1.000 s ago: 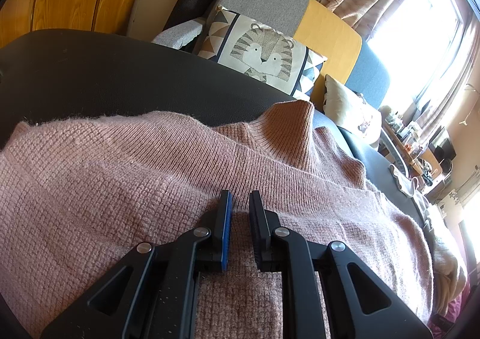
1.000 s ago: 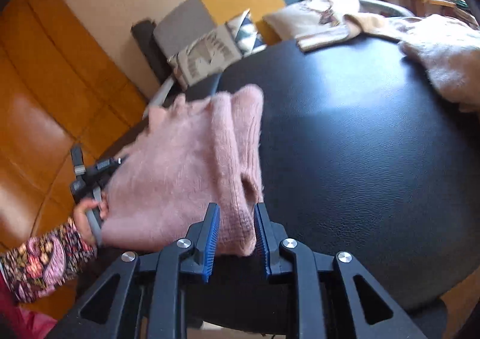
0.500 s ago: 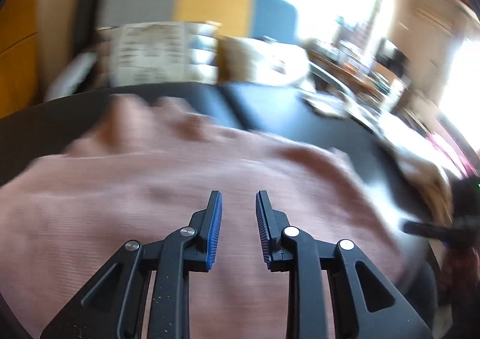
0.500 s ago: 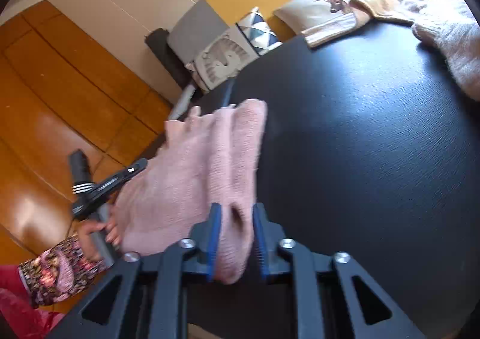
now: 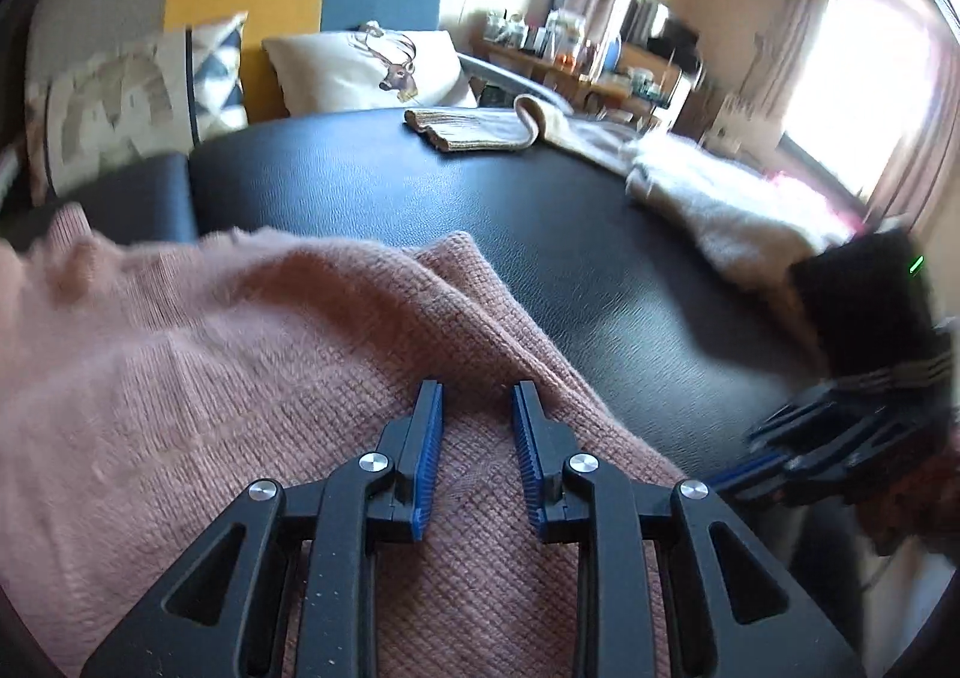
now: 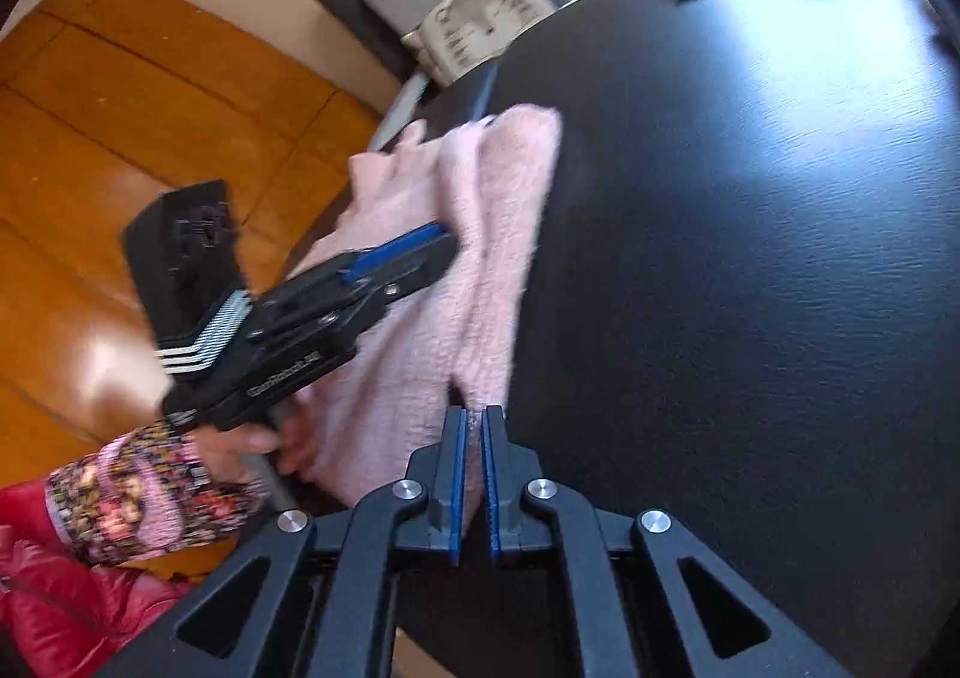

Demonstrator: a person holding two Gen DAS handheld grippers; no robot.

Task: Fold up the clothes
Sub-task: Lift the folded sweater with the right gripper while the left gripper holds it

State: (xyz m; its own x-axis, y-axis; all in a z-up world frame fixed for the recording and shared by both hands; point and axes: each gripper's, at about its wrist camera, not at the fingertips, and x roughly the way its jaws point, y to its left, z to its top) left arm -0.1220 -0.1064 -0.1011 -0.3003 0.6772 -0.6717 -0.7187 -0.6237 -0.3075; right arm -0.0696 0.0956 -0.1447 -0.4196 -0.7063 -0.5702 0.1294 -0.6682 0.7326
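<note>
The right gripper (image 6: pixel 471 417) is closing its fingers on the near corner of the pink sweater (image 6: pixel 420 330), a thin edge of knit pinched between them. From there the sweater runs lengthwise away along the left side of the black desk (image 6: pixel 750 258). The left gripper (image 5: pixel 477 396), fingers parted and holding nothing, hovers over the sweater's middle, farther from that corner. Only the left view shows the cream garment (image 5: pixel 720 198) beyond; only the right shows the person's patterned sleeve (image 6: pixel 132 492).
</note>
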